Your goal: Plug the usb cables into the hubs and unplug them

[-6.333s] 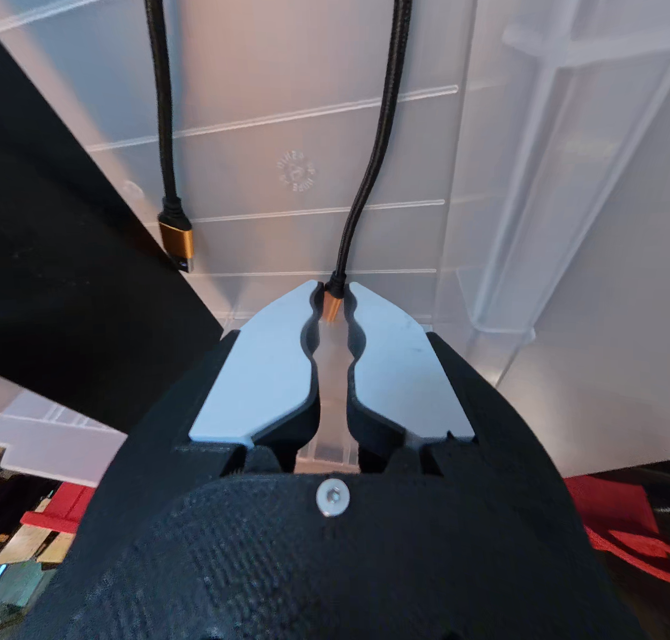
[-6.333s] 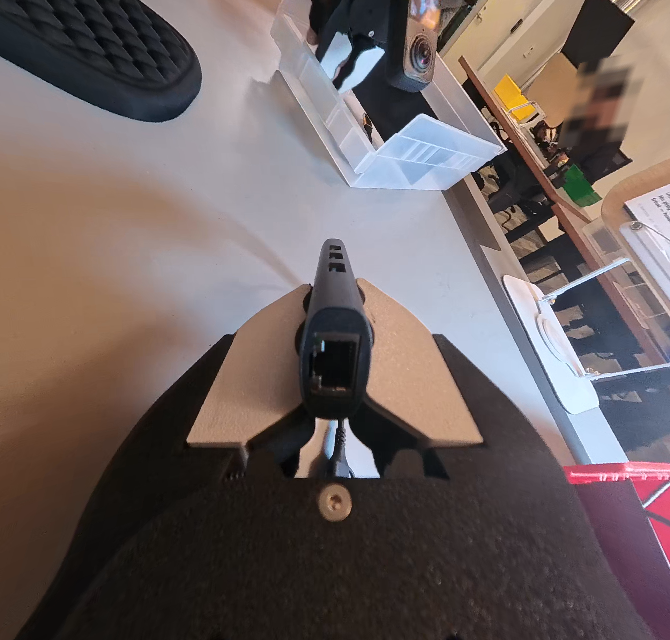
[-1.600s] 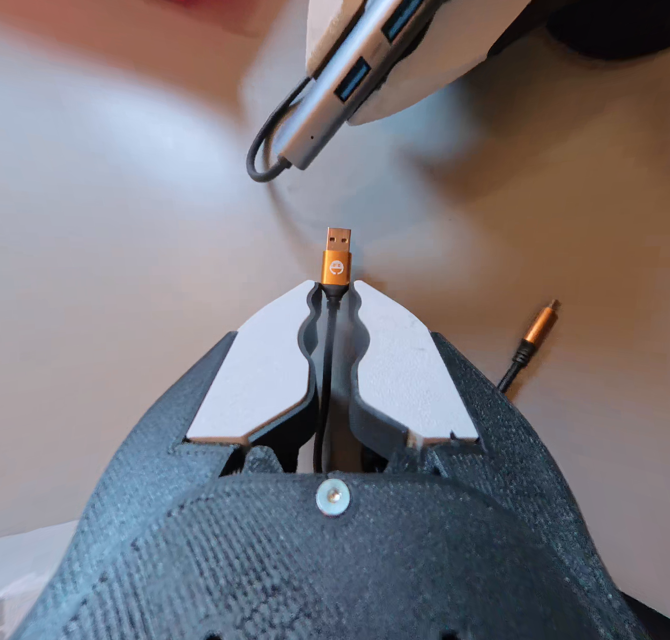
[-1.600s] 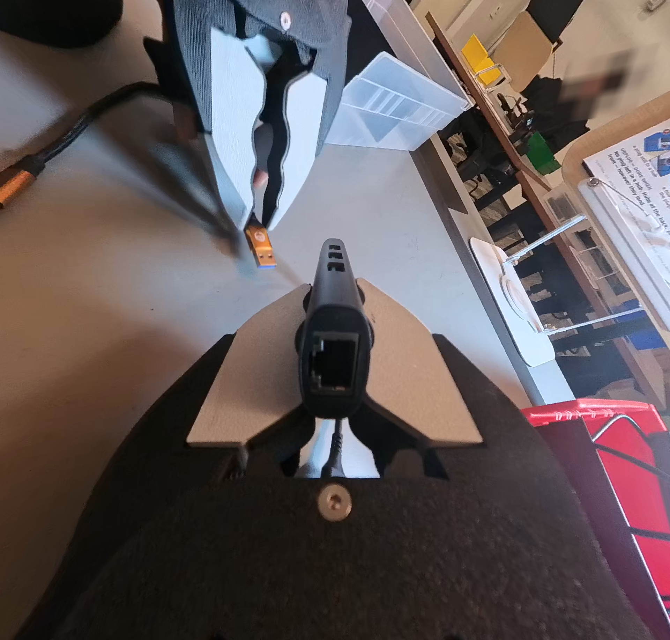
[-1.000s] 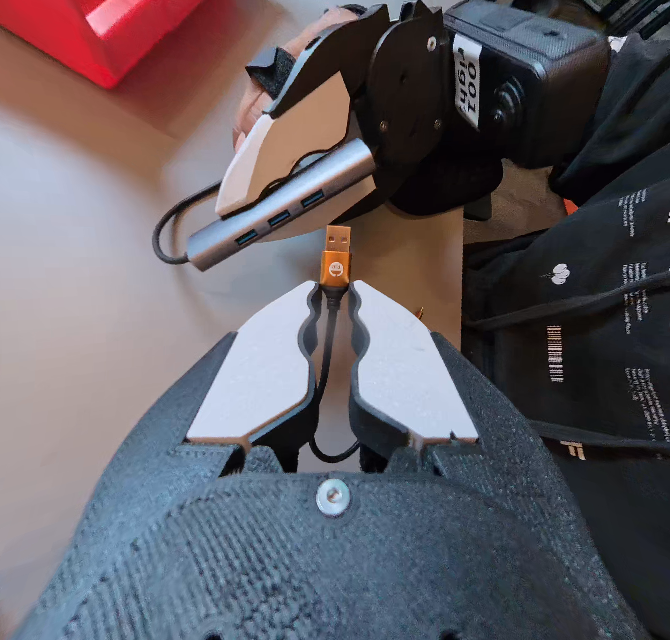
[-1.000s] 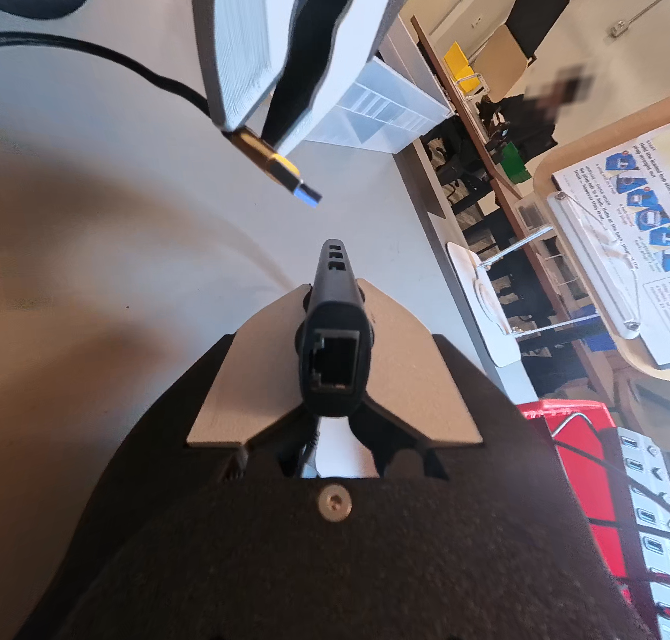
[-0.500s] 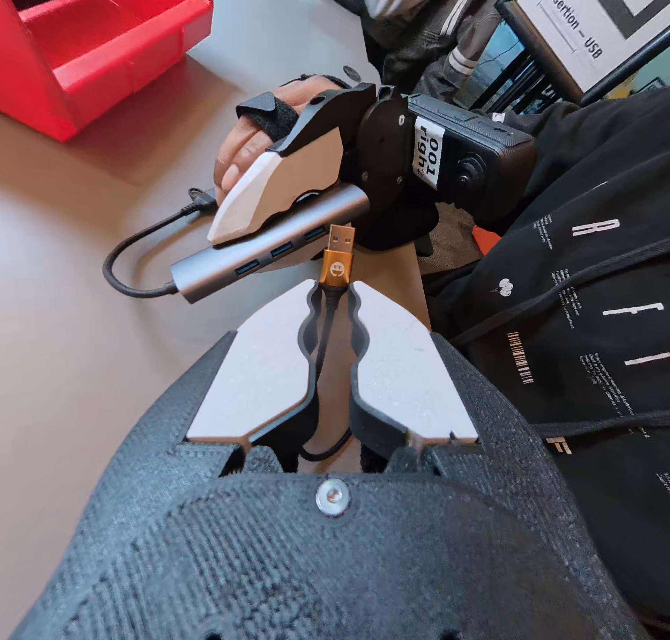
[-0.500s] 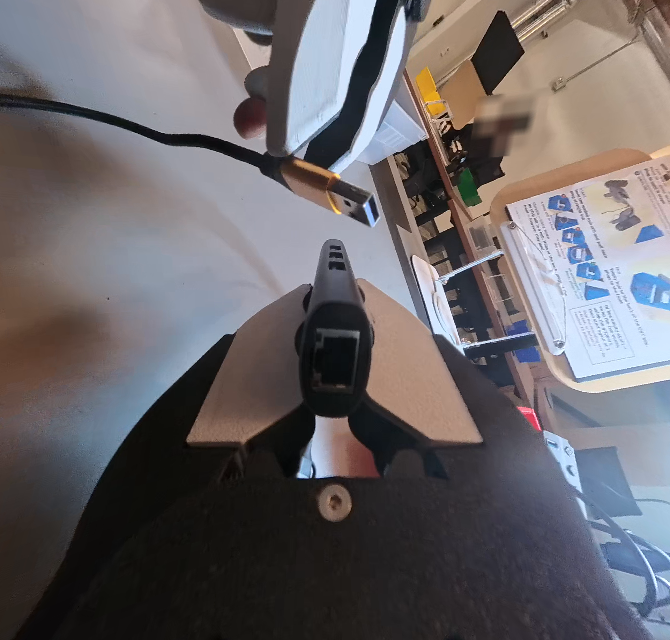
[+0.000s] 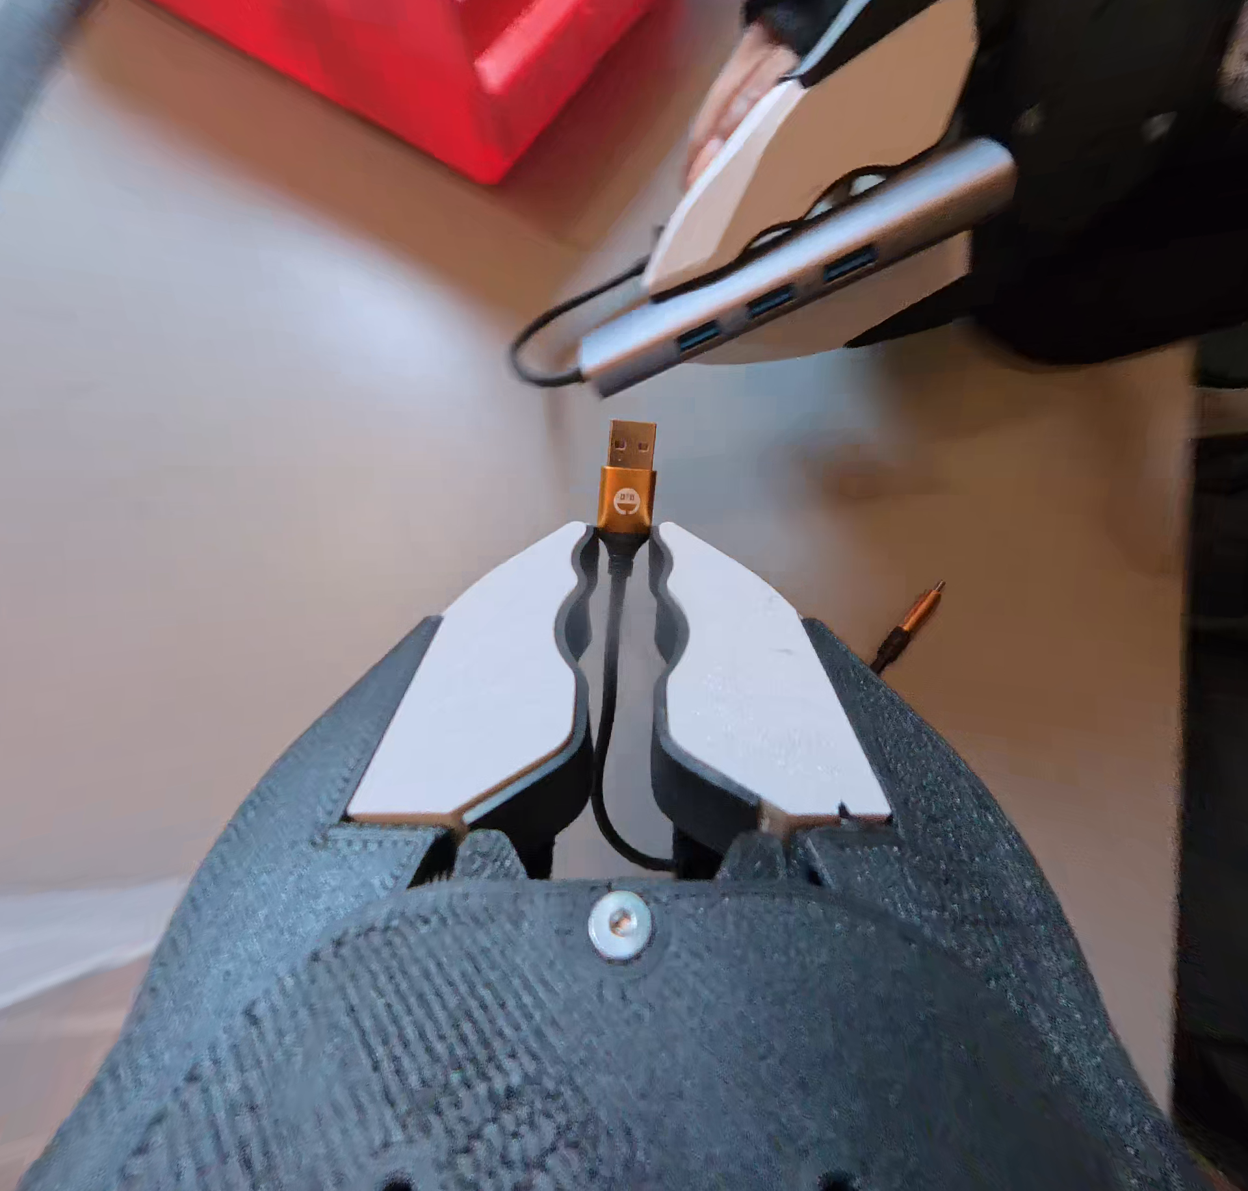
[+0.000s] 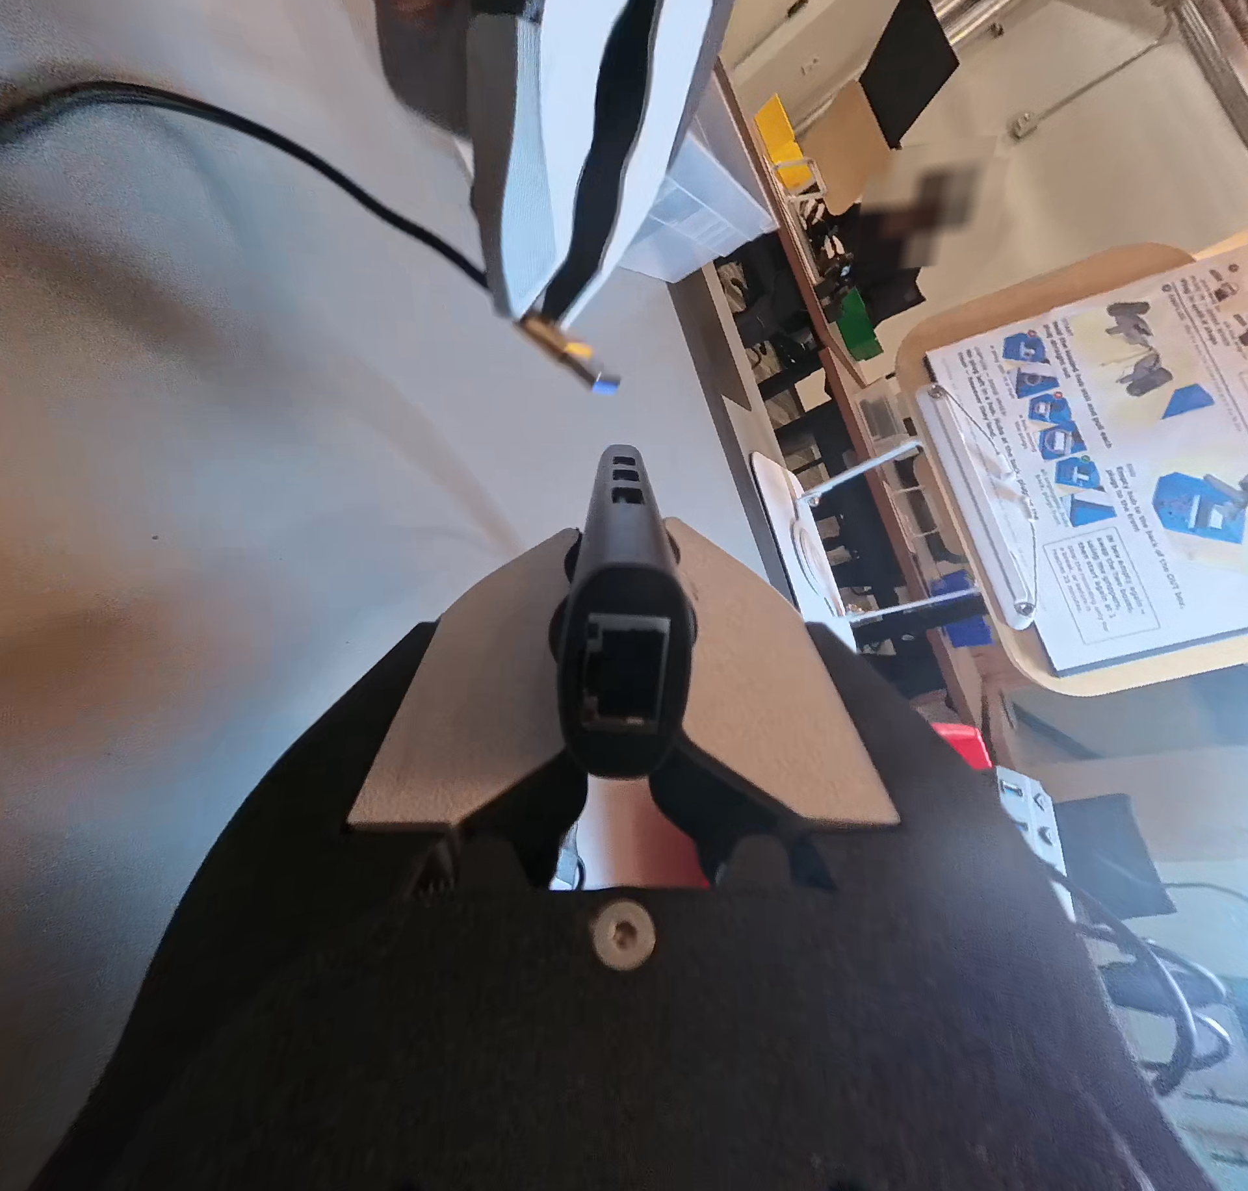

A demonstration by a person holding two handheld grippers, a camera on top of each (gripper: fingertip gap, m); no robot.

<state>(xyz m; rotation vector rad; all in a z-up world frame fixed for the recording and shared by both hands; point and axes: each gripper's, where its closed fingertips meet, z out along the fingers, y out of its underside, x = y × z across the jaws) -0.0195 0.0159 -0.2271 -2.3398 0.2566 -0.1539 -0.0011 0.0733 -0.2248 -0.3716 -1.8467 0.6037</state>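
My left gripper [image 9: 622, 537] is clamped on the cable [image 9: 611, 652] just behind its orange plug [image 9: 628, 477], which points at the hub [image 9: 797, 274], near it but apart. My right gripper [image 10: 625, 551] grips that hub [image 10: 621, 591] above the table [image 9: 270, 416]. Beyond: a red bin [image 9: 378, 45].

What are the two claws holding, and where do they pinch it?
The left claw pinches the orange USB plug at its cable end. The right claw squeezes the grey hub around its middle.
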